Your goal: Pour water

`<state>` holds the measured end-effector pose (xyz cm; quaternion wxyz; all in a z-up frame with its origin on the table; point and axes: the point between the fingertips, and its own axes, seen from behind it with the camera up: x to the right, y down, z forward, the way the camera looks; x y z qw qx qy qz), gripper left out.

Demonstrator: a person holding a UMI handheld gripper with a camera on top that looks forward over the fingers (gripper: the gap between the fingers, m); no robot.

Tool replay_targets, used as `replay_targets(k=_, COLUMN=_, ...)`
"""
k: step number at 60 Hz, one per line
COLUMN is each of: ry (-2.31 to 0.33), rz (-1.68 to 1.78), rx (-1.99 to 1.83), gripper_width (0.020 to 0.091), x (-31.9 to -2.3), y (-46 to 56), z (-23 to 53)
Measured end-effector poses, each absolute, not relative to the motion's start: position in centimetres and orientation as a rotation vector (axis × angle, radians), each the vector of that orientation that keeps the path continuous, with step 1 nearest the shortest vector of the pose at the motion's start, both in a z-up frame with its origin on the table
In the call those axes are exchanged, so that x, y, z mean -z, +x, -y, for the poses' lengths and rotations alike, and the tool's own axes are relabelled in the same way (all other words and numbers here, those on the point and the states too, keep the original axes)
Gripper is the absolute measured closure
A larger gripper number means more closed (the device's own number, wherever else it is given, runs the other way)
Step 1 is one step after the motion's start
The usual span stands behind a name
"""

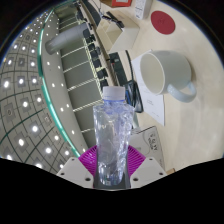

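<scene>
One clear water bottle (113,140) sits clamped in my gripper (114,166) at lower centre — white mug (164,75) upper right.

Cream smooth tabletop (185,120) fills the 3 o'clock side. Pale tiled floor (25,110) dotted with round bright light spots at 9 o'clock. Row of dark chairs with light seats (85,62) runs toward 11 o'clock. Curved teal strip (42,75) alongside them.
</scene>
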<state>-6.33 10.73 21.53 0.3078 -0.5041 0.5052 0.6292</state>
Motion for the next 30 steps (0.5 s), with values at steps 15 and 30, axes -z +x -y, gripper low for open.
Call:
replay_targets(k=15, ry=-1.226, rz=-1.497, rx=-1.836, gripper_width=0.0742, x=-20.0, y=-5.2, z=-11.1)
replay_targets(k=30, ry=-1.427, rz=-1.301, rx=-1.743, gripper_width=0.0742, x=-21.4, y=-6.0, z=-11.2)
